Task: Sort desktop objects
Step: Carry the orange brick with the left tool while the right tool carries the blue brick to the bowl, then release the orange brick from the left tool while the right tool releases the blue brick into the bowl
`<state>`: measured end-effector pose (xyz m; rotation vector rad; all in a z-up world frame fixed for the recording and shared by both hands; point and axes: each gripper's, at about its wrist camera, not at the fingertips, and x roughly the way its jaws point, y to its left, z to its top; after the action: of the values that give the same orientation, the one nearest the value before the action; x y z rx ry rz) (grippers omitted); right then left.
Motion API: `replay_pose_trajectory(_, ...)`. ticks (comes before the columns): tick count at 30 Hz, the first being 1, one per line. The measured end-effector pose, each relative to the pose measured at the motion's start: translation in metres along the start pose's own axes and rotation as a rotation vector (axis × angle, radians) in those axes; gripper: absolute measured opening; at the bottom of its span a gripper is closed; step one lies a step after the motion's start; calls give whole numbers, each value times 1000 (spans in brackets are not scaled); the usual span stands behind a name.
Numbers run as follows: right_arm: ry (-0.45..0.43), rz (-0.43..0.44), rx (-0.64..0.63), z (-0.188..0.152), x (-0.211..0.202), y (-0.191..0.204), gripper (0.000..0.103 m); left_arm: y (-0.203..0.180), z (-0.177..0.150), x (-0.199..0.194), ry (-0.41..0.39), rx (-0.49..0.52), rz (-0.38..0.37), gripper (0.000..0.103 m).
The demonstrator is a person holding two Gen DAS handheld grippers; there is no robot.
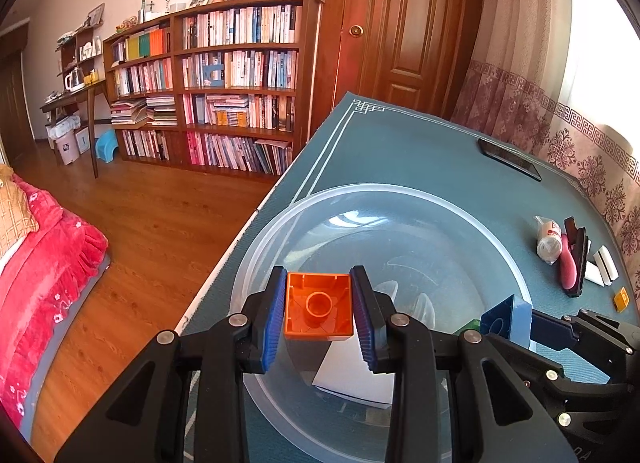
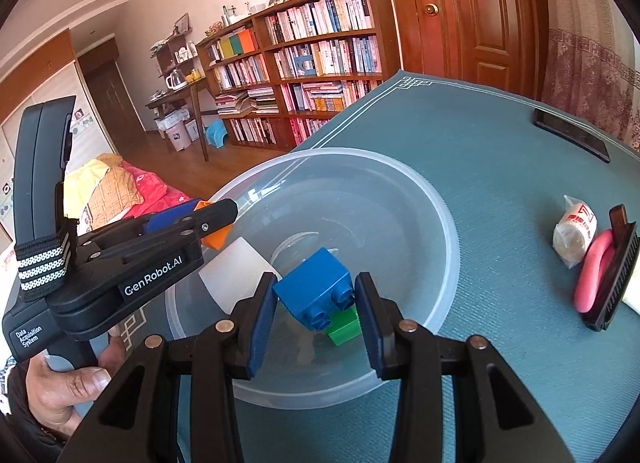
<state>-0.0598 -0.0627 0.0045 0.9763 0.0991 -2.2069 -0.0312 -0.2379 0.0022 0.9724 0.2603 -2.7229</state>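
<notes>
Plastic bricks, light, stiff, slick | over clear bowl (image 1: 256, 259): left gripper (image 1: 319, 313) jaws clamp orange brick (image 1: 319, 309) by flat sides | right gripper (image 2: 316, 313) jaws pinch blue brick (image 2: 316, 293) at its corners; you risk it twisting.

My right claw (image 2: 316, 321) half hides the green block (image 2: 344, 325), and the blue block (image 2: 316, 293) covers its top. The white thing in the bowl (image 2: 236, 279) sits partly behind my left claw (image 2: 224, 219). In the left view my own arm cuts that white thing (image 1: 356, 375) off. The print on the white roll (image 2: 576, 227) is too small to read
</notes>
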Motion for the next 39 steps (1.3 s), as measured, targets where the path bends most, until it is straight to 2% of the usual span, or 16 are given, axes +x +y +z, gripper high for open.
replay_pose_trajectory(21,6,8,-1,-2,3,3,44,-4,0,4,15,1,-18,35)
replay_pose_trajectory(23,7,10,5,-2,3,1,48,-3,0,7,32,-14,-49,40)
replay_pose_trajectory(24,6,12,11,-2,3,0,53,-2,0,7,37,-22,-58,54)
replay_pose_trajectory(26,-2,5,17,-2,2,-2,57,0,-1,5,17,-36,-50,70)
replay_pose_trajectory(31,-8,2,32,-4,-1,-6,57,0,1,-2,-24,-33,-8,71)
replay_pose_trajectory(39,-14,-5,45,-7,-5,-11,58,-2,0,-2,-13,-30,-2,71)
